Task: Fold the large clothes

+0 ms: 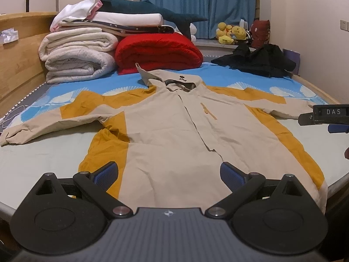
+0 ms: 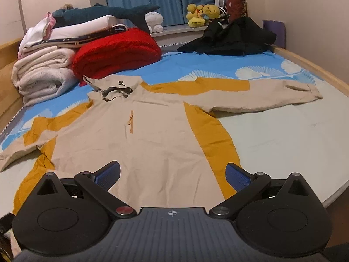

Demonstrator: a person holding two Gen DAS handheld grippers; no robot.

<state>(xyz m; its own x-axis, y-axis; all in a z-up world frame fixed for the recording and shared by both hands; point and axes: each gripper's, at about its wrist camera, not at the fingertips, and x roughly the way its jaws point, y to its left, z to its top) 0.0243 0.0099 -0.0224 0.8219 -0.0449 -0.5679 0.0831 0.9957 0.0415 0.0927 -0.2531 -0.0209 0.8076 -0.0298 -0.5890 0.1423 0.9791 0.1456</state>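
Bedroom, bed (image 1: 43,146) with grey and blue fan-patterned sheet, blue curtain (image 1: 196,2) behind.

Item 1: hooded jacket (image 1: 174,135), beige with mustard panels. Lies flat on the bed, front up, hood (image 1: 174,80) toward the far end, both sleeves spread outward, hem at the near edge.

Item 2: left hand-held gripper (image 1: 169,174). Fingers wide apart, blue pads (image 1: 106,173) over the jacket hem, nothing between them.

Item 3: right hand-held gripper (image 2: 172,174). Fingers likewise spread, holding nothing, over the hem on the jacket's right side; its body also shows at the right edge of the left wrist view.

Item 4: red blanket (image 1: 157,52), rolled, beyond the hood.

Item 5: white folded bedding (image 1: 76,54), stacked beside the red blanket, plush shark (image 1: 148,9) on top.

Item 6: black garment (image 1: 257,61), heaped at the far right corner.

Item 7: yellow plush toys (image 1: 231,32) on the window ledge.
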